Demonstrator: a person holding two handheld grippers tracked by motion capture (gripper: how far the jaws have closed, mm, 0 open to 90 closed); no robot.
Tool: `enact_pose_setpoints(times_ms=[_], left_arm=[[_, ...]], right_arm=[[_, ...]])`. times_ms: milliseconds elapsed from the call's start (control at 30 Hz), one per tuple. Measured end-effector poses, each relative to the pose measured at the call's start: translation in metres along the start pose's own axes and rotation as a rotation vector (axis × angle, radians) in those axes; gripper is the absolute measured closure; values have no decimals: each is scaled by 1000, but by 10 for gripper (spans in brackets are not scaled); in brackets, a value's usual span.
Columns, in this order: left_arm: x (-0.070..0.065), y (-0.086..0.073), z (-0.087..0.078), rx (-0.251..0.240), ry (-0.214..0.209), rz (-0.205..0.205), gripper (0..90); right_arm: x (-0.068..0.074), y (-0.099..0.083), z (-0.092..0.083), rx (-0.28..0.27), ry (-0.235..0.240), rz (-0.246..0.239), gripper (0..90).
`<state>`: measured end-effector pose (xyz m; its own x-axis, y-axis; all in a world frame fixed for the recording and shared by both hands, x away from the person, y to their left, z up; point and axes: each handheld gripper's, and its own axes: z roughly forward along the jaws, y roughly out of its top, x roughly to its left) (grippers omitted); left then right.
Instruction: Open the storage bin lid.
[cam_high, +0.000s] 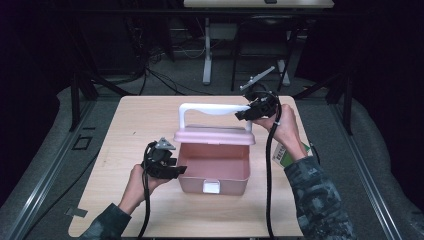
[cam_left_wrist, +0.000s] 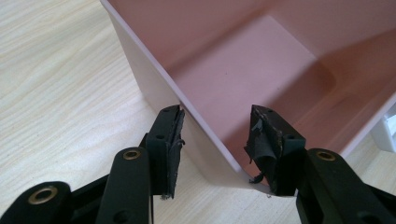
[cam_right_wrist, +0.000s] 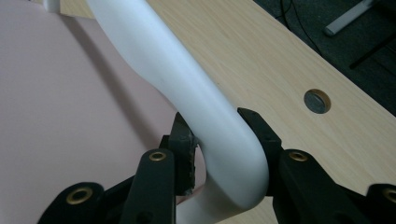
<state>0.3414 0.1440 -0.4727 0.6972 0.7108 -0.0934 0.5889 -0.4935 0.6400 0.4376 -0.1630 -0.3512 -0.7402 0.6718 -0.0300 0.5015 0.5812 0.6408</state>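
A pink box (cam_high: 215, 169) stands open in the middle of the table, its lid (cam_high: 214, 135) tipped up at the back. On the lid sits a white handle (cam_high: 210, 108). My right gripper (cam_high: 241, 116) is shut on the handle's right end; in the right gripper view the pads (cam_right_wrist: 214, 115) clamp the white bend (cam_right_wrist: 219, 140) beside the pink lid (cam_right_wrist: 56, 116). My left gripper (cam_high: 180, 170) sits at the box's front left corner. There its jaws (cam_left_wrist: 217, 112) straddle the left wall (cam_left_wrist: 154, 88), one pad outside against it and one inside at the corner.
The box has a white latch (cam_high: 211, 187) on its front wall. A green and white packet (cam_high: 282, 156) lies on the wooden table (cam_high: 135, 125) under my right forearm. A round cable hole (cam_right_wrist: 317, 101) is in the tabletop near the far edge. Dark floor and table legs lie beyond.
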Motion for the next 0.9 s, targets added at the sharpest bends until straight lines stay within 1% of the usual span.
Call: enact_pose_setpoints(times_ms=[200, 233, 333, 367, 467, 533, 567, 633, 767, 900], left_arm=[[0, 0, 0, -3, 4, 4, 539], [0, 0, 1, -2, 5, -1, 539], [0, 0, 1, -2, 5, -2, 539], [-1, 0, 1, -2, 6, -1, 540], [-1, 0, 1, -2, 6, 0, 539], [-1, 0, 1, -4, 7, -2, 538], [-1, 0, 1, -3, 8, 2, 536], [0, 0, 1, -4, 8, 4, 535], [2, 0, 2, -2, 7, -3, 496], [4, 1, 1, 7, 2, -7, 450]], right_arm=[[-4, 3, 1, 0, -3, 11, 674], [-5, 4, 2, 2, -6, 21, 672], [-9, 5, 4, -1, -2, 21, 671], [-10, 6, 5, 6, 0, 30, 671], [-13, 8, 6, 10, 7, 39, 670], [-16, 11, 8, 23, 8, 42, 671], [-20, 13, 10, 37, 20, 55, 673], [-21, 14, 10, 39, 25, 59, 673], [-24, 17, 12, 62, 24, 70, 673], [-24, 18, 13, 64, 29, 74, 679]])
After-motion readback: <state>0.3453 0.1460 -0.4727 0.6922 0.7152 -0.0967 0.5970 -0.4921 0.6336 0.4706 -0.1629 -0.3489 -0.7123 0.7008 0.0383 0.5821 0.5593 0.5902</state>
